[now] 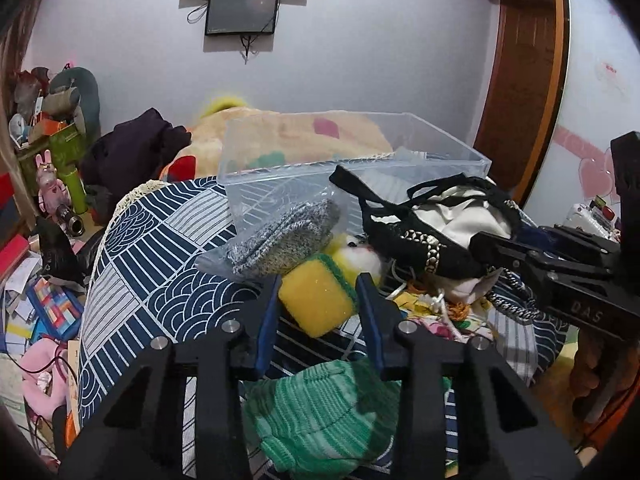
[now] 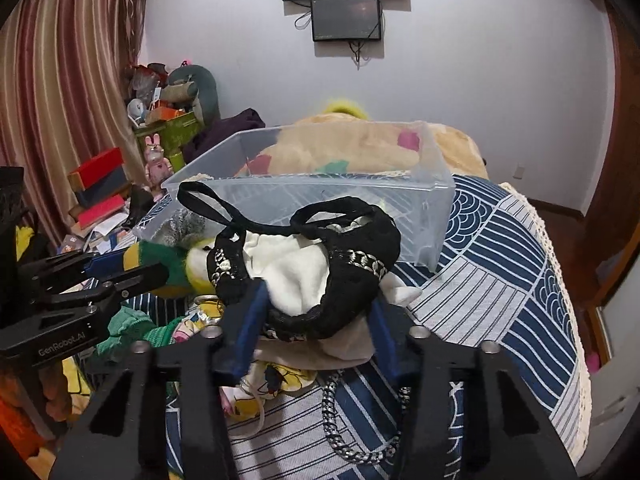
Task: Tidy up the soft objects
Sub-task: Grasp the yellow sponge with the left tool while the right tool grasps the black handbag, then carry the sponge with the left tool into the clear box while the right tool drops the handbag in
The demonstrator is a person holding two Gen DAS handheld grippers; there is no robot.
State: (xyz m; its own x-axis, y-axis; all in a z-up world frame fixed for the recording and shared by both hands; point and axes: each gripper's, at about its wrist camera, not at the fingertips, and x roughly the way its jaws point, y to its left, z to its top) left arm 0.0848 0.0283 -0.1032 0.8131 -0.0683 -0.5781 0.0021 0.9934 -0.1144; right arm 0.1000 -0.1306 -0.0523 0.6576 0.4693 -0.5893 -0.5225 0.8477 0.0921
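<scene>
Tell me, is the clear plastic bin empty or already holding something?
Empty as far as visible: through the clear bin only the patterned cloth underneath shows. The grey knit in its bag lies outside, against the front wall.

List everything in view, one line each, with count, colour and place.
Storage bin: one, clear, on the bed behind the pile.
Sponge: one, yellow with green edge, between the left fingers.
Black bag: one, black with metallic trim, white cloth inside, between the right fingers.
Grey knit in plastic bag: one, beside the bin.
Green knit item: one, nearest the left gripper.
Bedspread: one, navy and white pattern.
Screens: two, black, on the wall.
Left gripper: black, blue pads.
Right gripper: black, blue pads.
</scene>
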